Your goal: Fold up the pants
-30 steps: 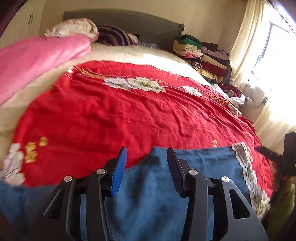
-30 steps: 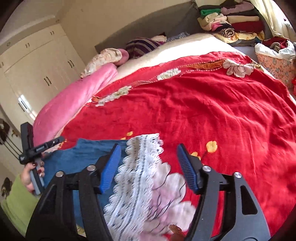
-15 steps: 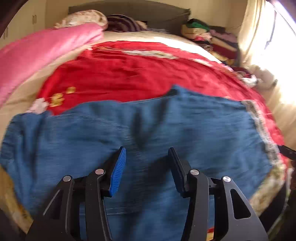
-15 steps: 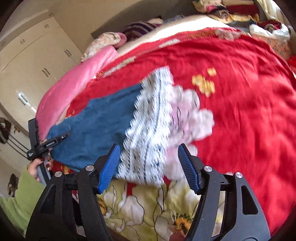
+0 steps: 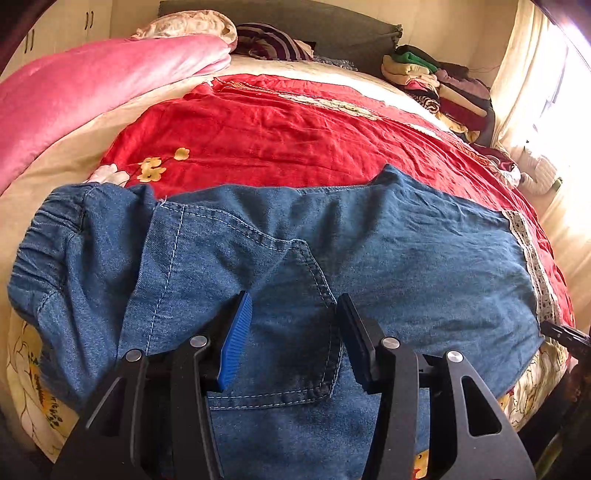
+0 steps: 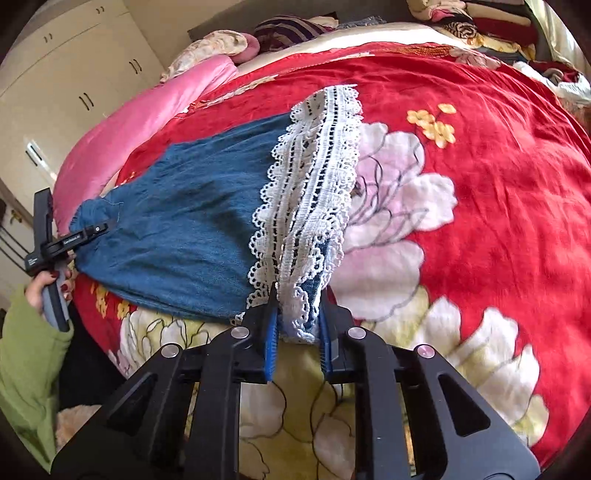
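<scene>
Blue denim pants (image 5: 406,258) lie spread across the near edge of the bed, elastic waist at the left, white lace hem (image 5: 532,266) at the right. My left gripper (image 5: 293,299) hovers open over the back pocket (image 5: 295,332), its pads clear of the cloth. In the right wrist view the pants (image 6: 184,221) end in the lace hem (image 6: 317,177). My right gripper (image 6: 298,295) is closing, and its blue pads pinch the near corner of that hem. A hand in a green sleeve holds the left gripper (image 6: 55,243) at the waist end.
The pants rest on a red flowered bedspread (image 5: 295,133). A pink blanket (image 5: 92,85) lies along the left, pillows (image 5: 192,26) at the headboard, and a pile of folded clothes (image 5: 436,81) far right by the curtain. White wardrobes (image 6: 74,74) stand beyond the bed.
Both grippers have sunk toward the bed's near edge, and the pants now fill the left view. The right jaws, wide apart before, have closed onto the lace hem.
</scene>
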A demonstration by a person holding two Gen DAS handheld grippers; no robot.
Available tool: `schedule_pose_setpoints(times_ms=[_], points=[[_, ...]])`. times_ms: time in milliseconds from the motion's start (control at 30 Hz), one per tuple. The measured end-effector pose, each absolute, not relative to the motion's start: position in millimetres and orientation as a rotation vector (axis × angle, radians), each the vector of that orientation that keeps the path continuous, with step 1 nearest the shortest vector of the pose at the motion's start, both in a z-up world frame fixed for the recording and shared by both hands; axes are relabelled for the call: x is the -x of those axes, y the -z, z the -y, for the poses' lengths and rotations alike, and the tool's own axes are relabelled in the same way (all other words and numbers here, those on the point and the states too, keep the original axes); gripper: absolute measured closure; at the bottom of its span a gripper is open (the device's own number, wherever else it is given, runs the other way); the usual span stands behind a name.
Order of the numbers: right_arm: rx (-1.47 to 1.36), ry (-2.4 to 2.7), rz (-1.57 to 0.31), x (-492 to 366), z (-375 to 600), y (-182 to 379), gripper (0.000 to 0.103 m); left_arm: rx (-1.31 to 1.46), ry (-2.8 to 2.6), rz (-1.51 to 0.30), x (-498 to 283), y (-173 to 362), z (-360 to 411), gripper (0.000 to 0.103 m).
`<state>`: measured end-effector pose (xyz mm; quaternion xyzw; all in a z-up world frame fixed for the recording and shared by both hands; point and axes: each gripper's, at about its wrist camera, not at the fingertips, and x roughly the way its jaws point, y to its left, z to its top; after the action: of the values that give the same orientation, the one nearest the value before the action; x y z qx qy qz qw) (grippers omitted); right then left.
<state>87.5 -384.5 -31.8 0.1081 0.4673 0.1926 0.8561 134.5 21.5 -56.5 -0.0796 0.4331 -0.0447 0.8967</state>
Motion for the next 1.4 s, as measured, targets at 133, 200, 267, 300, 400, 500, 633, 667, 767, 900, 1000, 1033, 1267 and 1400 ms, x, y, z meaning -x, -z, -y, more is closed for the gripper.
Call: schedule_pose_setpoints(times_ms=[133,200,267,300,400,500,633,667,767,900,1000,1033,1267,1400], points=[[-0.271,-0.401,-0.986,-87.3,388.9,39.5,0.091,0.184,0.105,-0.893,-136.5,57.4,-23.0,0.055],[-0.281,-0.403,-0.985,-87.6,390.4,38.9,0.091,0.192,0.109,-0.888,-136.0,57.3,-24.3,0.055],[-0.297,-0.409,-0.978,-86.4,393.4,37.3,0.088,0.19,0.112,-0.875,-133.2,54.6,-23.8,0.056],[-0.309,-0.404,-0.974,-85.4,396.3,35.6,0.084,0.191,0.114,-0.872,-130.8,51.3,-22.7,0.052],[-0.288,-0.35,-0.93,-75.7,405.6,20.9,0.068,0.204,0.13,-0.861,-124.9,38.2,-19.0,0.045],[-0.255,-0.3,-0.872,-65.4,411.8,1.7,0.059,0.183,0.146,-0.825,-119.6,21.4,-10.2,0.045],[-0.186,-0.292,-0.805,-58.6,401.0,-20.9,0.046,0.143,0.211,-0.8,-117.3,6.4,18.1,0.045],[-0.169,-0.305,-0.791,-59.6,394.0,-25.2,0.045,0.127,0.242,-0.804,-119.0,5.3,30.2,0.04],[-0.088,-0.372,-0.774,-73.8,358.6,-36.1,0.041,0.097,0.282,-0.811,-125.7,6.8,53.2,0.02],[0.014,-0.446,-0.775,-105.3,306.6,-39.4,0.039,0.091,0.327,-0.84,-151.7,18.9,77.4,0.02],[0.023,-0.47,-0.84,-136.3,279.1,-23.7,0.039,0.073,0.277,-0.905,-172.6,37.8,81.5,0.02],[0.032,-0.466,-0.865,-146.0,273.1,-15.7,0.039,0.063,0.261,-0.914,-175.9,43.1,80.2,0.02],[0.031,-0.368,-0.955,-160.4,285.1,28.1,0.037,0.028,0.222,-0.908,-176.9,64.0,69.0,0.017],[0.029,-0.375,-0.916,-150.0,288.2,26.5,0.037,0.037,0.216,-0.883,-175.3,64.9,68.5,0.017]])
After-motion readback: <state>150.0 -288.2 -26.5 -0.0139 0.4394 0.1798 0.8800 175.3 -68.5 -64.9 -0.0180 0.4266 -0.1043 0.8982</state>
